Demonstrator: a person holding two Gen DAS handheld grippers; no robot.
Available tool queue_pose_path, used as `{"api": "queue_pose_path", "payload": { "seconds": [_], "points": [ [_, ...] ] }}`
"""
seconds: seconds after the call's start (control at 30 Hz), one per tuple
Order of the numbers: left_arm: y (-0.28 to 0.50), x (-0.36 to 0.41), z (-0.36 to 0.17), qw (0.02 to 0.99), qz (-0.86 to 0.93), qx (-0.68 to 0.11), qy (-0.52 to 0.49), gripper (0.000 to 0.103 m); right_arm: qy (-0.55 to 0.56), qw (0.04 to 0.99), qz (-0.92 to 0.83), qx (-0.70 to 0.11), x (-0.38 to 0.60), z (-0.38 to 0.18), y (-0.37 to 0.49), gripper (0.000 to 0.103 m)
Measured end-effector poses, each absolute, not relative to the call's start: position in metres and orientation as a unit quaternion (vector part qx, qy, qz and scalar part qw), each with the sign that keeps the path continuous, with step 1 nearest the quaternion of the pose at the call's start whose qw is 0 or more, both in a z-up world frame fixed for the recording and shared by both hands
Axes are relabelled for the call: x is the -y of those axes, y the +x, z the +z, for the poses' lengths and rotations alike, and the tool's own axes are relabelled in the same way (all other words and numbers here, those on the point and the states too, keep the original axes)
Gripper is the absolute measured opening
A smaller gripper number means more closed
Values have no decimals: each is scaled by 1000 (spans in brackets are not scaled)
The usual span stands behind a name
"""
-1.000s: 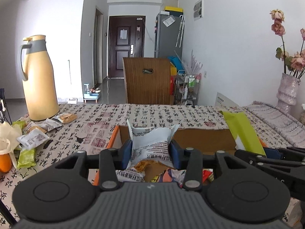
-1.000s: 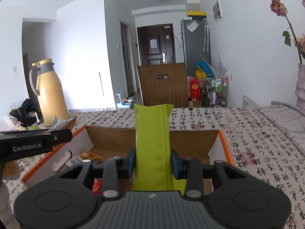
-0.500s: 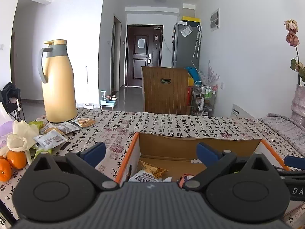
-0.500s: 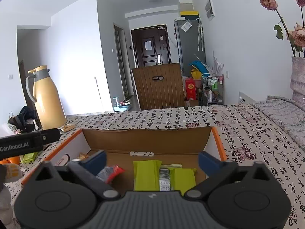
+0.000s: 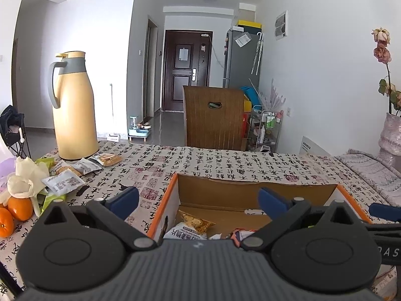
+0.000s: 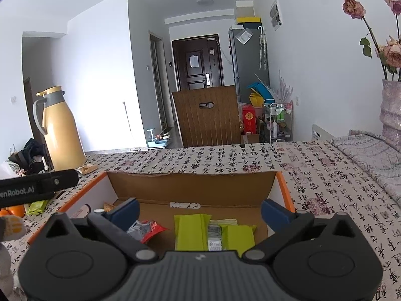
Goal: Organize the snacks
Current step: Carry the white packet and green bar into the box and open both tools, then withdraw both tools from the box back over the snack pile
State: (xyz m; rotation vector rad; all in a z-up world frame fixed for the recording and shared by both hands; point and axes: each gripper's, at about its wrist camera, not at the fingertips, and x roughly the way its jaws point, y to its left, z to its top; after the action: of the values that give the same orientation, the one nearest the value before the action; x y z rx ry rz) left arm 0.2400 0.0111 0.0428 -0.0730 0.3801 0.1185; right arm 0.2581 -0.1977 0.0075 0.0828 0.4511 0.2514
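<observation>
An orange-rimmed cardboard box [image 5: 255, 193] [image 6: 190, 188] sits on the patterned tablecloth. My left gripper [image 5: 198, 199] hangs open over its left part, nothing between the blue pads; below lie a white snack packet [image 5: 185, 233] and a yellowish packet [image 5: 196, 222]. My right gripper [image 6: 199, 209] is open over the box too. Under it lie green packets [image 6: 190, 233] and a red packet [image 6: 147, 230] on the box floor. More loose snack packets [image 5: 75, 173] lie on the cloth by the flask.
A tall yellow flask [image 5: 74, 107] stands at the far left of the table. Oranges [image 5: 15, 213] and a crumpled white bag [image 5: 25, 178] sit at the left edge. A vase with dried flowers [image 6: 391, 110] and folded cloth [image 6: 371, 150] are on the right. A wooden chair back [image 5: 213, 120] rises beyond the table.
Both grippers opened wide and let go of their packets: the white one from the left, the green one from the right. Both packets now lie in the box.
</observation>
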Motion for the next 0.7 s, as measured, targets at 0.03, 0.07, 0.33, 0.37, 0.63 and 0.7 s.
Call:
{"api": "queue_pose_path", "payload": {
  "seconds": [0.03,0.07,0.33,0.37,0.63,0.7],
  "points": [
    [239,-10,45,980,59,-188,-35,103,40,967,124,-221,198,10,257,103],
    [238,-10,47,980,60,-188,-35,103,38,968,122,-218,198,13,255,103],
    [218,-5,63,982,61,-178,-31,103,27,973,115,-200,205,33,231,103],
    [214,-5,65,982,60,-178,-30,103,27,973,115,-199,207,35,227,103],
    [175,-2,79,985,58,-164,-20,103,22,974,122,-190,208,45,189,103],
    [164,-2,82,985,57,-162,-19,103,21,974,123,-190,208,46,179,103]
  ]
}}
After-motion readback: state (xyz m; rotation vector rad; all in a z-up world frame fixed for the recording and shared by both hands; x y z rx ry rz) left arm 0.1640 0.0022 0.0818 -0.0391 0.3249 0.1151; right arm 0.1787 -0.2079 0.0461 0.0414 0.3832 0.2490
